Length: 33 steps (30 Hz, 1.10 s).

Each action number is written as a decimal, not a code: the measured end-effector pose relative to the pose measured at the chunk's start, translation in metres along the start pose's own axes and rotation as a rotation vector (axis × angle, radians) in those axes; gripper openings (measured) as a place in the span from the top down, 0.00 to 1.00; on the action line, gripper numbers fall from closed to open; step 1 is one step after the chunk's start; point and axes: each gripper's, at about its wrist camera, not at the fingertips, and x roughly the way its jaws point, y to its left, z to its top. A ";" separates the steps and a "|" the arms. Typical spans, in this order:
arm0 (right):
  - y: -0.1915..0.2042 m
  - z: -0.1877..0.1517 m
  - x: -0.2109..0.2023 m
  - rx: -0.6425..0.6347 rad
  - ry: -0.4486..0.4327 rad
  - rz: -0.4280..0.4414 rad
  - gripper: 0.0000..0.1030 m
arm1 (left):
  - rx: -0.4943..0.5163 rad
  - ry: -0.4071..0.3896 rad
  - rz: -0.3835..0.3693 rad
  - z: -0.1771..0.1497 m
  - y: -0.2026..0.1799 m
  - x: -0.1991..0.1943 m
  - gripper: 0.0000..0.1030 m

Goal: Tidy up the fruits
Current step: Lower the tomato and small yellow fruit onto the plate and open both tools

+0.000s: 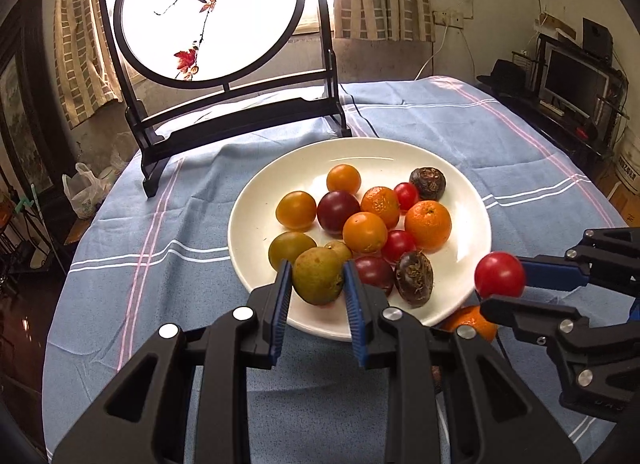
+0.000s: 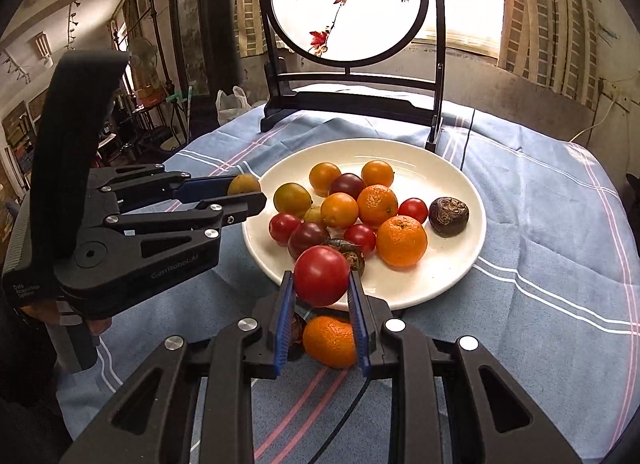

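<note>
A white plate (image 1: pixel 260 199) (image 2: pixel 452 276) on the blue cloth holds several tomatoes, oranges, yellow-green fruits and dark chestnuts. My left gripper (image 1: pixel 317 276) is shut on a yellow-green fruit (image 1: pixel 318 276) above the plate's near left rim; it also shows in the right wrist view (image 2: pixel 244 185). My right gripper (image 2: pixel 322 280) is shut on a red tomato (image 2: pixel 322 276) above the plate's near edge; it shows in the left wrist view (image 1: pixel 500 274). An orange (image 2: pixel 330 342) (image 1: pixel 474 324) lies on the cloth in front of the plate, below the right gripper, with a dark fruit (image 2: pixel 298 330) beside it.
A black-framed round bird screen (image 1: pixel 208 11) (image 2: pixel 348 3) stands on the table behind the plate. The blue striped tablecloth (image 1: pixel 160 264) covers the round table. A thin black cable (image 2: pixel 344 416) runs over the cloth near the right gripper.
</note>
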 end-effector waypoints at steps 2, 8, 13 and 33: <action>-0.001 0.003 0.003 0.001 0.001 -0.005 0.74 | -0.002 0.006 0.001 0.001 0.002 0.004 0.75; -0.009 0.016 0.013 0.025 -0.016 -0.005 0.74 | -0.013 0.000 0.007 0.009 0.005 0.013 0.75; -0.010 0.019 0.022 0.025 -0.012 -0.007 0.74 | -0.007 0.004 0.009 0.009 0.004 0.019 0.75; -0.035 0.055 0.048 0.078 -0.043 -0.102 0.73 | -0.041 0.004 0.040 0.039 0.010 0.044 0.75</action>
